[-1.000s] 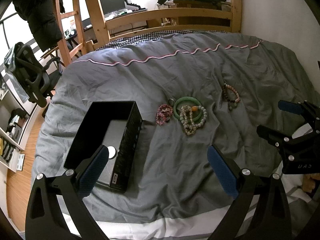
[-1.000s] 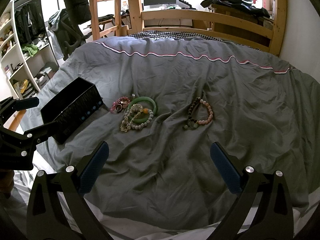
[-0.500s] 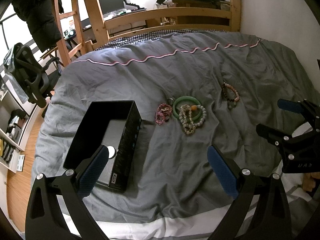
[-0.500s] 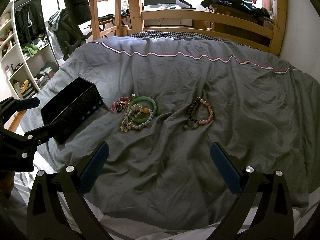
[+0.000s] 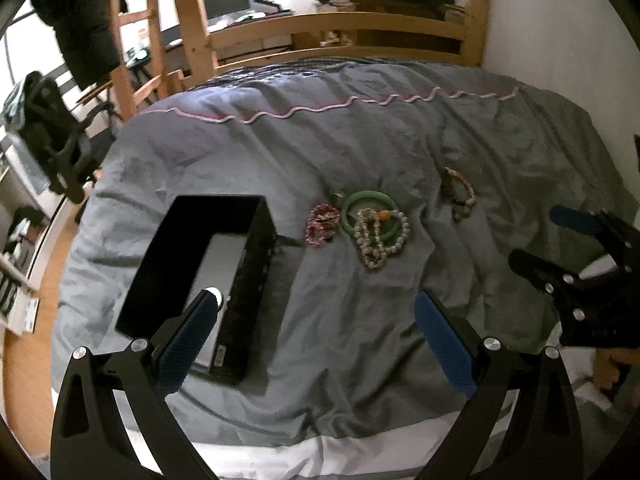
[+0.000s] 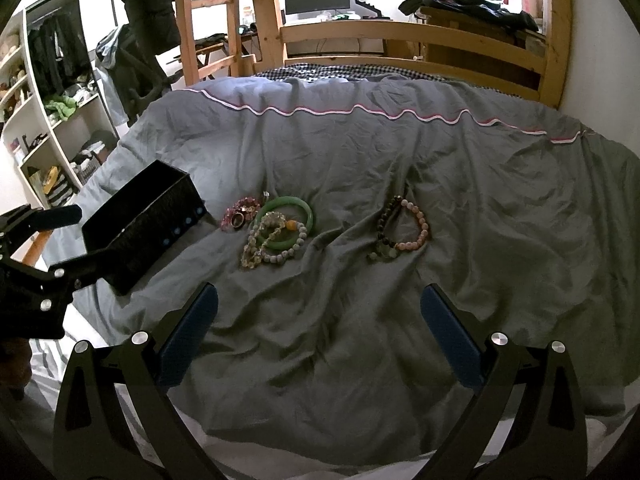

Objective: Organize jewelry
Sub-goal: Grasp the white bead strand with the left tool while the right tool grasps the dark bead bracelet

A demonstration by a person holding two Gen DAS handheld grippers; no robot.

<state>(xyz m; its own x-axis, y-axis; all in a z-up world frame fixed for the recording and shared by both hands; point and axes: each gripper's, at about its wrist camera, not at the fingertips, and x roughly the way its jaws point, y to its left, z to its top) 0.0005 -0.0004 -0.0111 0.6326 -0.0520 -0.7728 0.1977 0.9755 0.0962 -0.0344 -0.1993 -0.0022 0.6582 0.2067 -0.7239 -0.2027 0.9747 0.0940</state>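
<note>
An open black box (image 5: 208, 268) (image 6: 144, 224) lies on the grey bedspread at the left. Beside it lie a pink bead bracelet (image 5: 320, 225) (image 6: 239, 216), a green bangle (image 5: 370, 216) (image 6: 286, 222) with a pale bead strand (image 5: 380, 240) (image 6: 272, 242) over it. Further right lies a pink and dark bead bracelet (image 5: 460, 194) (image 6: 402, 230). My left gripper (image 5: 316, 344) is open and empty, near the box's front. My right gripper (image 6: 320, 332) is open and empty, short of the jewelry.
The grey bedspread (image 6: 440, 168) is creased, with a white sheet edge at the front. A wooden bed frame (image 6: 412, 46) and ladder stand behind. Shelves (image 6: 52, 148) and hanging clothes are at the left. A wall runs along the right.
The left wrist view has shifted slightly and is now blurred. The right gripper and the jewelry have not moved.
</note>
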